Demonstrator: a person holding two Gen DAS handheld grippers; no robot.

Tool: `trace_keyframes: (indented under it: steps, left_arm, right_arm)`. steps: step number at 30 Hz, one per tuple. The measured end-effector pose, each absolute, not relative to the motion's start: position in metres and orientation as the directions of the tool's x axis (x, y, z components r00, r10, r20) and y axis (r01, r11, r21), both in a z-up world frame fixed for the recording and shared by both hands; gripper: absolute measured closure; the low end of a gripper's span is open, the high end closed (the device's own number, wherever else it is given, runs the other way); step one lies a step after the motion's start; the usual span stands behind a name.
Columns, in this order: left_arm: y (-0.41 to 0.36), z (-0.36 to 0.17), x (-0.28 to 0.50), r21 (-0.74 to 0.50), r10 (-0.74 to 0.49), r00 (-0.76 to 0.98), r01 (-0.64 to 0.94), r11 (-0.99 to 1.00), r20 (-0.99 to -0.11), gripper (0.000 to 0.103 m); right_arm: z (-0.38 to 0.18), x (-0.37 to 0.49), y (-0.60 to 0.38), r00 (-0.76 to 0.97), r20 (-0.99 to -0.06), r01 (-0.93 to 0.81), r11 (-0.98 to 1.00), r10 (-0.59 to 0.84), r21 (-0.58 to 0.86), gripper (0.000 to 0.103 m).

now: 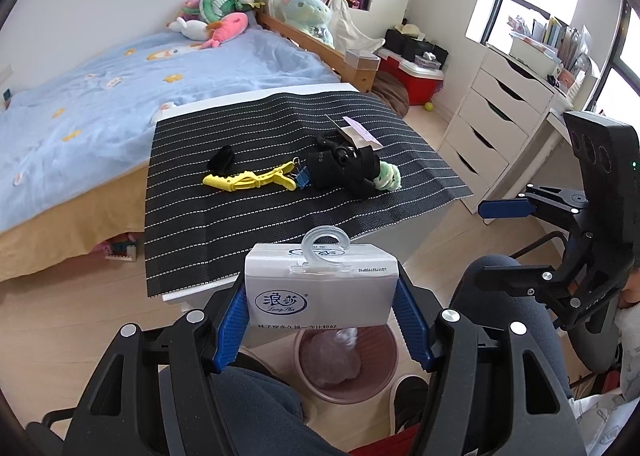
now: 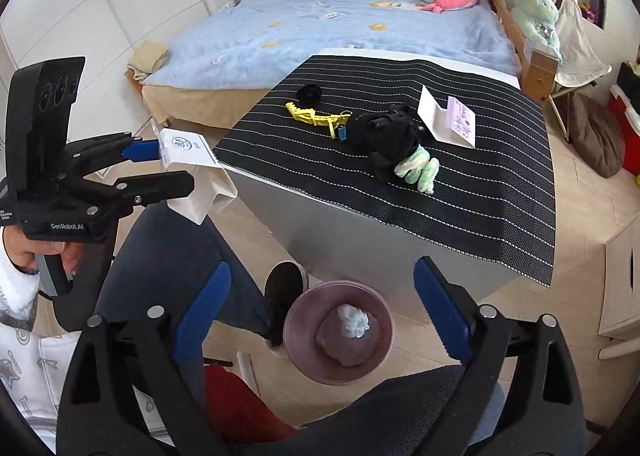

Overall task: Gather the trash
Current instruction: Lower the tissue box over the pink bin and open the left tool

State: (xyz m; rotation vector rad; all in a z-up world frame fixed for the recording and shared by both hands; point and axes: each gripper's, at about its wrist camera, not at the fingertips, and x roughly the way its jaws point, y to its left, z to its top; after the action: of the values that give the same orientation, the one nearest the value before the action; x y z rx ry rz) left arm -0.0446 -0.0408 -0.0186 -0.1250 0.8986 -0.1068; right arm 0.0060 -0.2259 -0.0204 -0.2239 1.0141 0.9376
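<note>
My left gripper point(image 1: 321, 288) is shut on a white cardboard package point(image 1: 352, 276) with a clear plastic hook, clamped between its blue pads. Right below it on the floor stands a pink trash bin point(image 1: 390, 372). In the right wrist view the same package point(image 2: 188, 151) sticks out of the left gripper point(image 2: 176, 163) at the left edge. My right gripper point(image 2: 323, 266) stands open over the bin point(image 2: 292, 320) with nothing between its fingers. A crumpled white tissue point(image 2: 354, 320) lies in the bin. A folded white and pink card point(image 2: 448, 119) rests on the table.
The low table carries a black striped mat point(image 1: 240, 223) with a yellow clip point(image 1: 248, 179), a black heap point(image 1: 344, 167), a green-white scrunchie point(image 1: 388, 175) and a black ring point(image 1: 222, 159). A person's knees and a shoe point(image 2: 282, 288) flank the bin. Behind are a bed point(image 1: 120, 95) and white drawers point(image 1: 488, 127).
</note>
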Motion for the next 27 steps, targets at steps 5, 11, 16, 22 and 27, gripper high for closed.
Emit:
trace_keyframes:
  steps: [5, 11, 16, 22, 27]
  left_arm:
    - [-0.045, -0.019, -0.043, -0.157, -0.159, 0.613, 0.058, 0.986, -0.774, 0.039]
    - [-0.055, -0.021, -0.041, -0.156, -0.18, 0.604, 0.091, 0.983, -0.777, 0.039]
    - [-0.066, -0.024, -0.04, -0.155, -0.194, 0.591, 0.117, 0.981, -0.783, 0.039]
    - [-0.081, -0.021, -0.039, -0.146, -0.212, 0.586, 0.159, 0.976, -0.782, 0.039]
    - [-0.092, -0.017, -0.04, -0.148, -0.235, 0.583, 0.193, 0.97, -0.778, 0.036]
  right_arm:
    - [-0.019, 0.007, -0.232, 0.212, -0.803, -0.739, 0.629, 0.556, 0.24, 0.007]
    - [-0.013, 0.009, -0.239, 0.245, -0.799, -0.724, 0.651, 0.549, 0.226, 0.007]
    - [-0.011, 0.011, -0.249, 0.274, -0.798, -0.705, 0.676, 0.537, 0.213, 0.007]
    - [-0.007, 0.014, -0.264, 0.304, -0.791, -0.68, 0.703, 0.531, 0.211, 0.007]
    - [-0.004, 0.016, -0.274, 0.322, -0.784, -0.661, 0.718, 0.532, 0.216, 0.007]
